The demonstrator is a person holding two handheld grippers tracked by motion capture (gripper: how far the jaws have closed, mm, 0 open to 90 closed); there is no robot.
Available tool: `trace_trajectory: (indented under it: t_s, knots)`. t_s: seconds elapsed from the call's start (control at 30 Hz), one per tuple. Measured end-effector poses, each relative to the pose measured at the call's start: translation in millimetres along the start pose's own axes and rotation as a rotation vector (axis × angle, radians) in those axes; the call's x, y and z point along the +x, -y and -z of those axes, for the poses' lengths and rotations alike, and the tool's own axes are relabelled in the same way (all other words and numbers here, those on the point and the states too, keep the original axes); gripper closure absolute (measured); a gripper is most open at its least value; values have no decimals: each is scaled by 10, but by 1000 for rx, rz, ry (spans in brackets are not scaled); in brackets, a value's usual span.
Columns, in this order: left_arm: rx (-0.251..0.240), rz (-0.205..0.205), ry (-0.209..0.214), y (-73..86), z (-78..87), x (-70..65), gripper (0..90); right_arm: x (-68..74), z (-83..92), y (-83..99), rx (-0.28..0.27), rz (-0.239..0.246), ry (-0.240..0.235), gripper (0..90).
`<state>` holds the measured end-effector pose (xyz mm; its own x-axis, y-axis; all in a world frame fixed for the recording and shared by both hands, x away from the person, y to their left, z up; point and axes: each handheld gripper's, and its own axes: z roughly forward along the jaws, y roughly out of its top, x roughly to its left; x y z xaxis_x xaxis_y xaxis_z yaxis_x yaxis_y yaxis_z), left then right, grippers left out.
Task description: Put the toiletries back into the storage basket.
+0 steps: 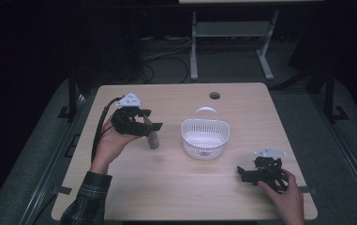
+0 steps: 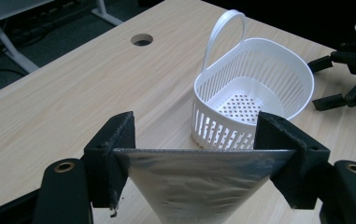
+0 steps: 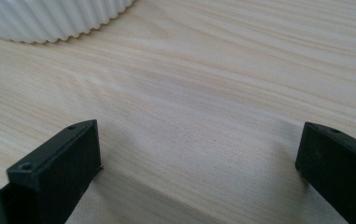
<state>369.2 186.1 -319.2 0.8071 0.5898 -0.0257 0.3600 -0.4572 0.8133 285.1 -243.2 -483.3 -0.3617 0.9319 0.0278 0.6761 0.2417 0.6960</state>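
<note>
A light wood-grain rectangular table (image 1: 241, 197) with rounded corners and a round cable hole (image 1: 214, 95) stands on a dark grey carpeted floor (image 1: 307, 117). Behind it stands a white metal desk frame (image 1: 232, 33), with black cables (image 1: 167, 58) trailing across the floor. The room beyond is dark.

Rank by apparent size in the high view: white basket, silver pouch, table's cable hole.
1. white basket, clearly largest
2. silver pouch, hanging from the left gripper, part hidden by its jaws
3. cable hole, smallest, though farthest from the camera
</note>
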Motion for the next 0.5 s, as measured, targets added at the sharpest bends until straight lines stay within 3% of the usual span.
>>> trace_trajectory:
  t_s: [0.5]
  knots:
    - [-9, -28, 29, -161, -13, -71, 293, 0, 1, 0, 0, 0, -1, 0]
